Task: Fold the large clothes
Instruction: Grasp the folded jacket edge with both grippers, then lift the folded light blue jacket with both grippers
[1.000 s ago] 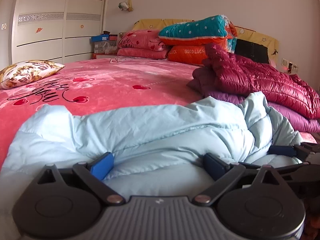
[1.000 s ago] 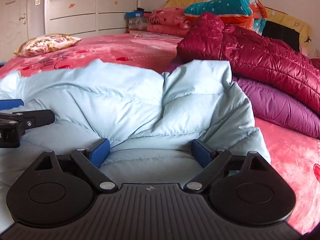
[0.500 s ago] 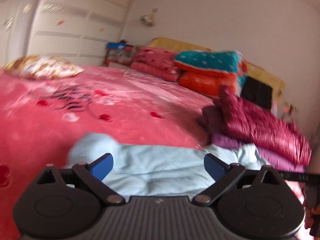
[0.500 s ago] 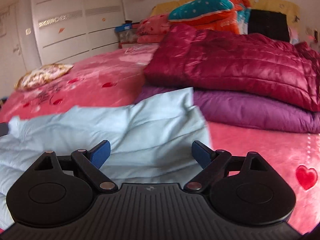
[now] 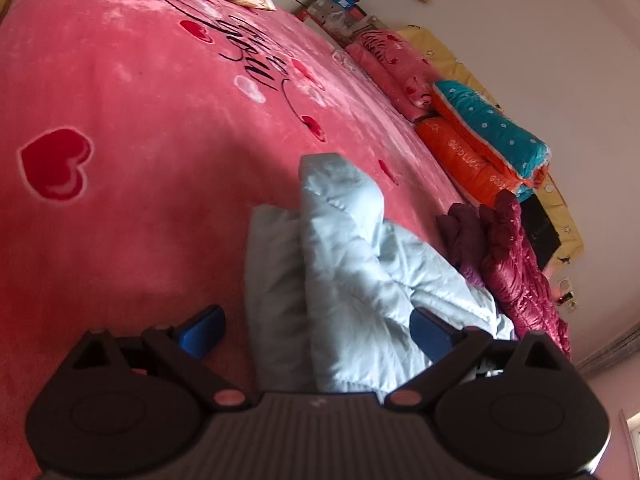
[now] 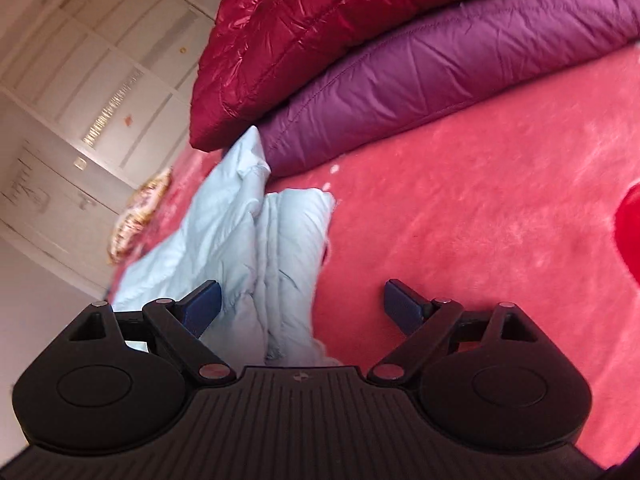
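Both claws stand spread and grasp nothing: the left claw (image 5: 316, 330) hangs above the near end of the pale blue down jacket (image 5: 348, 264), its two blue pads either side of the bundle, while the right claw (image 6: 302, 302) has one pad over the same jacket (image 6: 256, 240) and the other over bare bedspread. That jacket lies bunched in long ridges on the pink bed (image 5: 120, 200), loosely gathered, not flat. Its far end touches the purple jacket (image 6: 440, 76), on which the crimson jacket (image 6: 320, 20) is stacked. A fold seems to have been laid over and let go; the bundle looks untidy, so the task reads as midway. Next, each claw likely needs to pinch an outer edge of the jacket and draw it square, keeping clear of the purple jacket beside it.
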A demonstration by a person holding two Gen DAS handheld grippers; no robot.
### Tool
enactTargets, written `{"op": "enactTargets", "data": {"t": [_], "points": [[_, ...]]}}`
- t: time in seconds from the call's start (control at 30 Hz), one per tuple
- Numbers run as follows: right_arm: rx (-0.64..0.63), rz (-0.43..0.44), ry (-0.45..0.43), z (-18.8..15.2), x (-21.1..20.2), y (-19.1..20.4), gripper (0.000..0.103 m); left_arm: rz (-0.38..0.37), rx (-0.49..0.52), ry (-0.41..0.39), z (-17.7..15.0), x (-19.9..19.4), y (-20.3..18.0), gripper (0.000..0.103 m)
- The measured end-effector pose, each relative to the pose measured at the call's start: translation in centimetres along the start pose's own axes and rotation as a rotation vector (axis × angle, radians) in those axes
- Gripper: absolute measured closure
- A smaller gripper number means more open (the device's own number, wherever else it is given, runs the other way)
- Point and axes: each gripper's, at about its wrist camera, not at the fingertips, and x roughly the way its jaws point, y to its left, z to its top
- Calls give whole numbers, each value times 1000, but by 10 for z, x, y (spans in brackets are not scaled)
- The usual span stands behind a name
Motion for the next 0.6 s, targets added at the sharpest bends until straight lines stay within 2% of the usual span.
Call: {"op": "enactTargets", "data": {"t": [0.1, 0.23, 0.4, 0.6], "points": [[7, 58, 14, 2, 11, 2, 0, -47, -3, 24, 0, 7, -2, 1], [8, 151, 81, 1, 35, 14, 0, -112, 3, 58, -1, 18, -5, 1], [-53, 179, 163, 0, 60, 36, 0, -162, 29, 110, 1, 31, -7, 1], [-4, 249, 202, -4, 73, 45, 0, -226, 59, 156, -1, 40, -13, 2]]}}
